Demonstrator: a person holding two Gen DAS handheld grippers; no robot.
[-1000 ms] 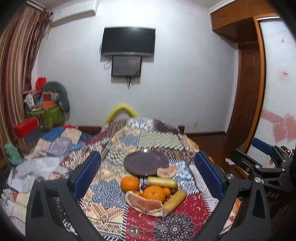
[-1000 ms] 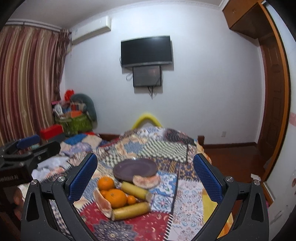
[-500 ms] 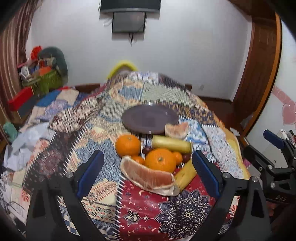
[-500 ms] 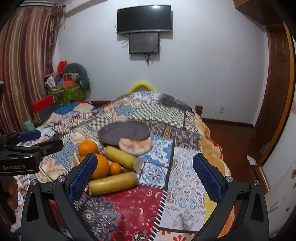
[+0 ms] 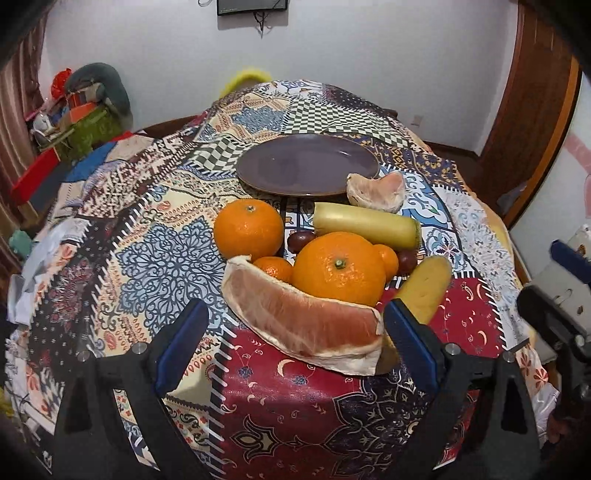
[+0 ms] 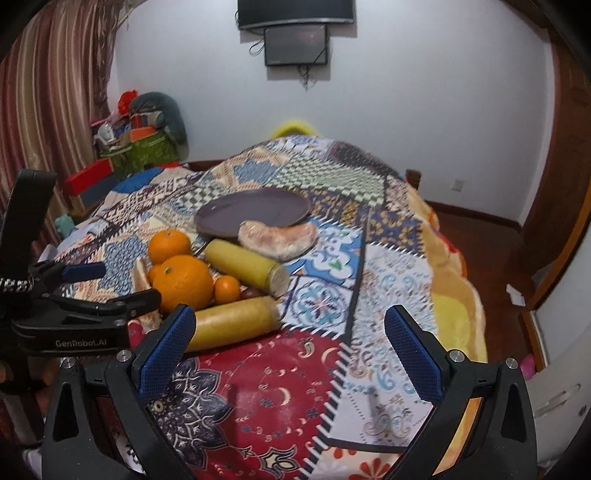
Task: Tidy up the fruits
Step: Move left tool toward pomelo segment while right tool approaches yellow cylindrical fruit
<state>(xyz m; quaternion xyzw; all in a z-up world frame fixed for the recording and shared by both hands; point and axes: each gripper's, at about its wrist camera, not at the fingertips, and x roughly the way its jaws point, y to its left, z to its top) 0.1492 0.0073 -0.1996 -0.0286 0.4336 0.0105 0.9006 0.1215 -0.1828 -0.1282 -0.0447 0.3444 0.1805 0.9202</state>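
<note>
Fruit pile: two large oranges (image 5: 340, 266) (image 5: 248, 228), small tangerines (image 5: 274, 268), dark grapes (image 5: 301, 240), two banana pieces (image 5: 365, 225) (image 6: 232, 324) and a big pomelo wedge (image 5: 303, 321) lie bunched together on the near part of the bench (image 5: 159, 258), touching one another.
Plate: an empty purple plate (image 5: 306, 164) sits just behind the pile; judged the likely place for sorting the fruit onto, which would explain why it is bare.
Second wedge: a smaller pomelo piece (image 5: 376, 188) rests against the plate's right rim, not on it.
Left gripper (image 5: 295, 345): fingers spread wide and holding nothing, framing the big pomelo wedge from the near side; it looks lined up for that piece first, as the wedge fronts the pile and blocks the fruit behind it.
Right gripper (image 6: 290, 341): fingers likewise released and empty, hovering over bare cloth to the right of the pile, its left finger near the closer banana piece.
Progress: no fruit lies on the plate, so the sorting seems not yet begun.
Surface: a glossy patchwork-print cloth covers the bench and drapes over its edges; round fruit could roll on it.
Room: white wall with a mounted television (image 6: 295, 13), striped curtain (image 6: 48, 92) and a heap of bags and boxes (image 6: 140, 136) at left, wooden door (image 5: 532, 92) at right.
</note>
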